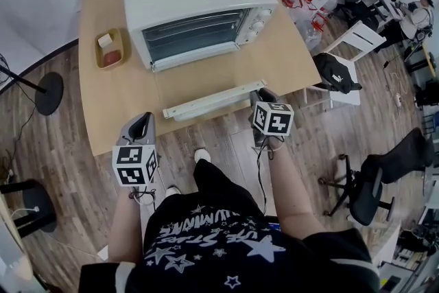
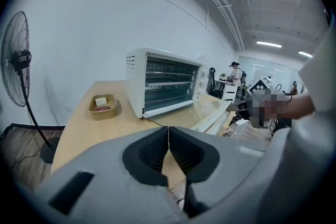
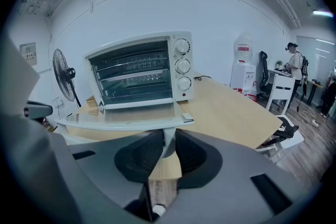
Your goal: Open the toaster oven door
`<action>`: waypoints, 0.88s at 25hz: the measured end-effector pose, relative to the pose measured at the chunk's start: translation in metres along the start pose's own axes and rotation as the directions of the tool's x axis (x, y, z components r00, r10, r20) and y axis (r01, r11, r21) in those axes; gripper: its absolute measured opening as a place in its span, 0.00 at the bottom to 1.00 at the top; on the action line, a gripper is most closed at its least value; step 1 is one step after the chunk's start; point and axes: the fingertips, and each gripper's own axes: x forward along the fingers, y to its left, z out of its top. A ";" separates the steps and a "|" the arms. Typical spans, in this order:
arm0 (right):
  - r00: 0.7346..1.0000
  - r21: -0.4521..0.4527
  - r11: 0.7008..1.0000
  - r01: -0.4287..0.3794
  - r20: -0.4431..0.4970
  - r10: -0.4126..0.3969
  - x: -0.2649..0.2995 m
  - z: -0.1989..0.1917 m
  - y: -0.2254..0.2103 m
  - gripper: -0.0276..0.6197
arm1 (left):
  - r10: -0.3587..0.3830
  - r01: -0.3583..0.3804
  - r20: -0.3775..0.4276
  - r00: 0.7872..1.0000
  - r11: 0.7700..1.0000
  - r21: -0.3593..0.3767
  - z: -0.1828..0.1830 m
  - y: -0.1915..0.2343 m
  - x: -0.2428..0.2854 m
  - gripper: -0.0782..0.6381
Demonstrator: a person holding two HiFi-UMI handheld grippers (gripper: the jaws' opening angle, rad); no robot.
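toaster oven (image 1: 199, 7) sits at the back of the wooden counter (image 1: 288, 58), and its door (image 3: 126, 115) is already dropped all the way down, lying flat out toward the person. the right tool (image 3: 168, 147) is clamped on the right end of the door's white handle (image 1: 206, 103), with the pads pressed onto it from both sides. the left tool (image 2: 168, 147) is closed with nothing in it, hanging just off the front edge of the counter, apart from the door. there's a small tray (image 1: 110, 48) with a couple of food bits just left of the oven.
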 end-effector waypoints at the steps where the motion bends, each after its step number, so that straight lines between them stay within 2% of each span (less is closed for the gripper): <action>1: 1.000 0.005 1.000 -0.001 -0.001 0.001 0.001 -0.004 0.000 0.16 | 0.000 0.000 -0.004 1.000 1.000 -0.001 -0.002 0.000 0.000 0.14; 10: 1.000 0.009 1.000 0.013 0.017 -0.013 0.010 -0.029 -0.003 0.16 | -0.006 0.006 -0.036 0.999 1.000 0.002 -0.015 -0.004 0.004 0.14; 22: 0.999 -0.090 0.995 0.030 0.025 -0.028 0.025 -0.053 -0.003 0.18 | -0.016 0.016 -0.085 0.996 1.000 -0.004 -0.033 -0.008 0.016 0.14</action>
